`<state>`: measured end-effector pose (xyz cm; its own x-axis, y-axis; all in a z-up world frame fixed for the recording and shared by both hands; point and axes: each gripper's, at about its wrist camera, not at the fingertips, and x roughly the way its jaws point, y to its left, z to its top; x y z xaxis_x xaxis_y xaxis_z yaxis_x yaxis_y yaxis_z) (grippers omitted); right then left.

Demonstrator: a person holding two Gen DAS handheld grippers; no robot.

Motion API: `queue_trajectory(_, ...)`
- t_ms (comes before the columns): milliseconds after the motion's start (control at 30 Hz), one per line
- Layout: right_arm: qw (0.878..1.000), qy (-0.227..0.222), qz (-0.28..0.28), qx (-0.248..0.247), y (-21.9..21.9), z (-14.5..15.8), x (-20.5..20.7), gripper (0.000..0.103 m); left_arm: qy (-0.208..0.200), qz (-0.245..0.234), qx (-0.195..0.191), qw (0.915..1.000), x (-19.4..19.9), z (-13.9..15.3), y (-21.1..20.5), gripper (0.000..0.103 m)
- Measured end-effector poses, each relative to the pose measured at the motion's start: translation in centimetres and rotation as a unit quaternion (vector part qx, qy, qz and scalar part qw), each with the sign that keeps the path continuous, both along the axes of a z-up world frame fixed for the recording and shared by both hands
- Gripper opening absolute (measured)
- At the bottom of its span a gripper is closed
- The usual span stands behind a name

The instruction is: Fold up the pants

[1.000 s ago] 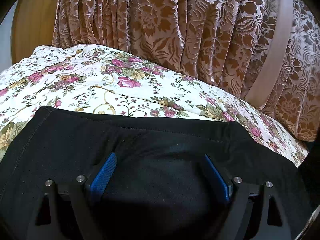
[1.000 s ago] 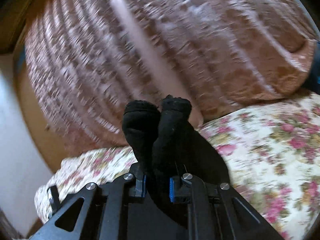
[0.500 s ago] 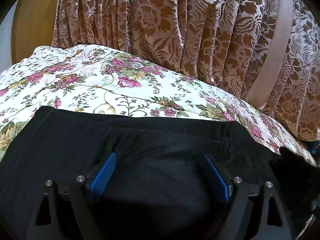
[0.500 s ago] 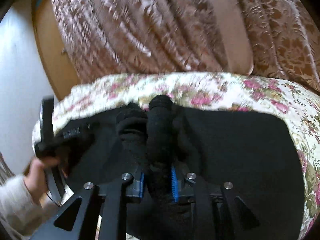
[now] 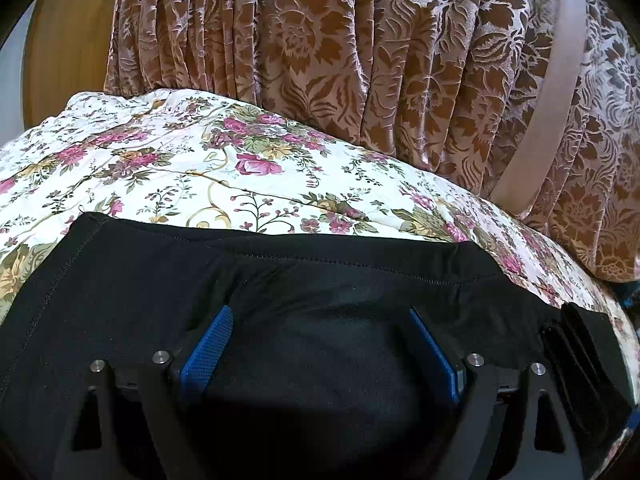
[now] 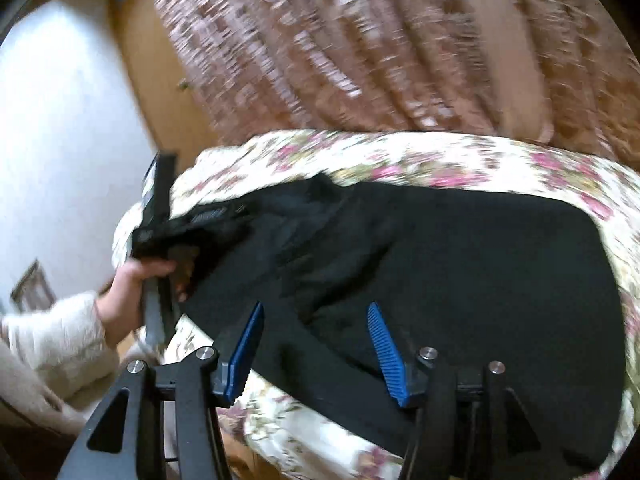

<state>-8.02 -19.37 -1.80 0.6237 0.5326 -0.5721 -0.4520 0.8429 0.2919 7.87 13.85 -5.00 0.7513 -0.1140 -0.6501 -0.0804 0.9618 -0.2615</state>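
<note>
Black pants (image 5: pixel 168 280) lie flat on the floral bedspread (image 5: pixel 160 168), with a stitched hem along their far edge. My left gripper (image 5: pixel 320 344) is low over them, open wide, with only flat cloth under its blue pads (image 5: pixel 206 348). A folded end of the pants (image 5: pixel 576 344) lies at the right edge of the left wrist view. In the right wrist view the pants (image 6: pixel 460 264) spread across the bed. My right gripper (image 6: pixel 316 344) hovers over their near edge, its jaws opening. Cloth lies below and between its pads, but they do not press on it.
A brown flowered curtain (image 5: pixel 360 60) hangs behind the bed, next to a wooden door (image 5: pixel 68 40). At the left of the right wrist view, a hand (image 6: pixel 132 280) in a white sleeve (image 6: pixel 56 340) holds the other tool by the bed's edge. A white wall (image 6: pixel 60 140) lies beyond.
My right gripper swung down from facing the curtain to the bed, carrying bunched black cloth, then let it go as its jaws spread. The folded end appeared at the right of the left view. The left gripper stayed still.
</note>
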Motion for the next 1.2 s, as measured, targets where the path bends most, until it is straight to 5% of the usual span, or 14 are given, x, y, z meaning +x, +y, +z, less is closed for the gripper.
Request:
queue_trajectory(200,0.991,-0.028,-0.130,0.026,-7.0,2.9,0.6,0.053,0.000,0.000,0.001,1.0000,0.0,0.0,0.0,0.087)
queue_trajectory(333,0.975,-0.050,-0.216,-0.008,-10.2,4.5,3.1,0.036,0.000,0.001,0.002,1.0000,0.0,-0.1,0.0,0.087)
queue_trajectory(433,0.963,-0.014,-0.270,-0.016,-12.3,3.7,5.8,0.029,0.001,0.000,0.002,1.0000,0.0,-0.1,0.0,0.087)
queue_trajectory(633,0.960,0.049,-0.271,-0.043,-12.3,-0.1,8.8,0.023,0.001,0.001,0.003,1.0000,0.0,-0.1,0.0,0.087)
queue_trajectory(900,0.976,0.018,-0.157,-0.150,-6.4,-1.0,9.1,0.023,0.000,0.002,0.004,1.0000,0.0,0.0,0.0,0.087)
queue_trajectory(1200,0.985,0.021,-0.165,-0.039,-9.5,-1.6,8.9,0.022,-0.028,0.075,-0.049,0.9956,-3.6,2.0,1.9,0.088)
